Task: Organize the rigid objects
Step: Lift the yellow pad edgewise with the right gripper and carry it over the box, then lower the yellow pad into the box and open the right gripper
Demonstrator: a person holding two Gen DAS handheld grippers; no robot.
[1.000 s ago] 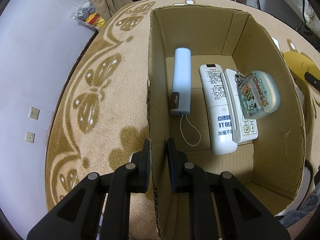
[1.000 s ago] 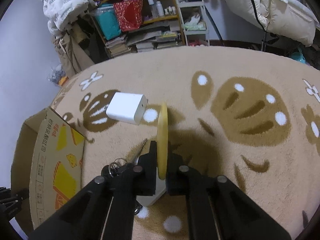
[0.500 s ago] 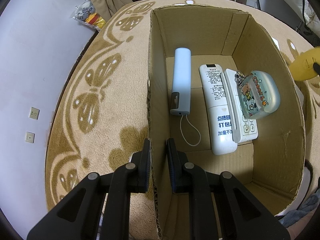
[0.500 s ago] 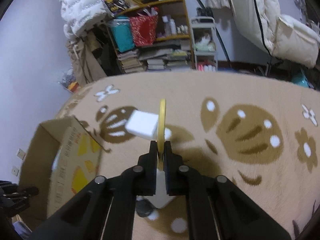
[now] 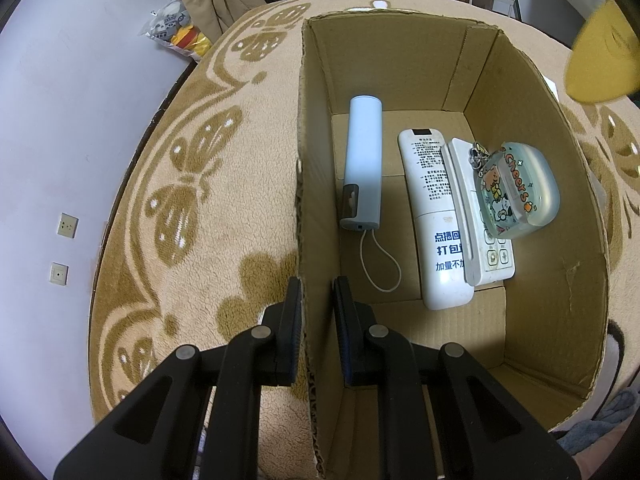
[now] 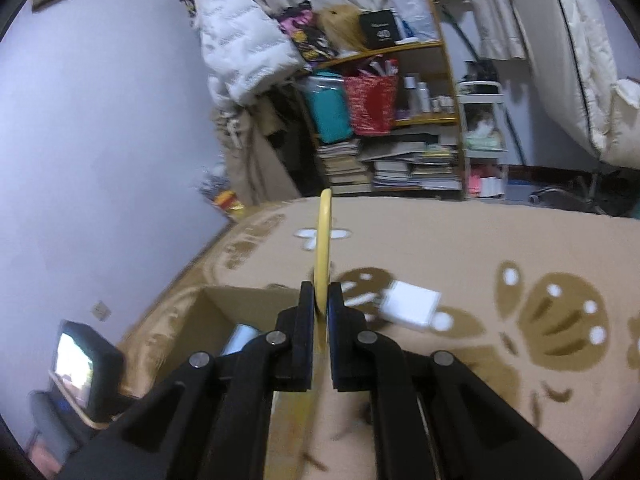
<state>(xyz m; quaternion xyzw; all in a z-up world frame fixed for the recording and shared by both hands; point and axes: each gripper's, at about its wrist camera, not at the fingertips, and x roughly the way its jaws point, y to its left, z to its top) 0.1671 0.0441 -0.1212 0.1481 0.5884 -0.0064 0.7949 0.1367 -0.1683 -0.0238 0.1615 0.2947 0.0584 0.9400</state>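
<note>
My right gripper [image 6: 320,308] is clamped on the flat yellow plastic disc [image 6: 323,240], held edge-on and upright above the beige carpet with brown butterfly patterns [image 6: 500,248], near the open brown cardboard box [image 6: 208,300]; from my left wrist camera the disc [image 5: 600,60] shows above the box's far right corner. My left gripper [image 5: 316,300] straddles the box's left wall [image 5: 316,200], one finger outside and one inside; I cannot tell if it pinches the cardboard. Inside lie a pale blue cylinder with a white cord loop [image 5: 362,168], a white remote printed with blue Chinese characters [image 5: 434,220], a second white remote with buttons [image 5: 476,240], and on it a glossy clear case with cartoon stickers reading "Cheers" [image 5: 520,190]. A white square charger block [image 6: 410,306] rests on the carpet beside the box.
</note>
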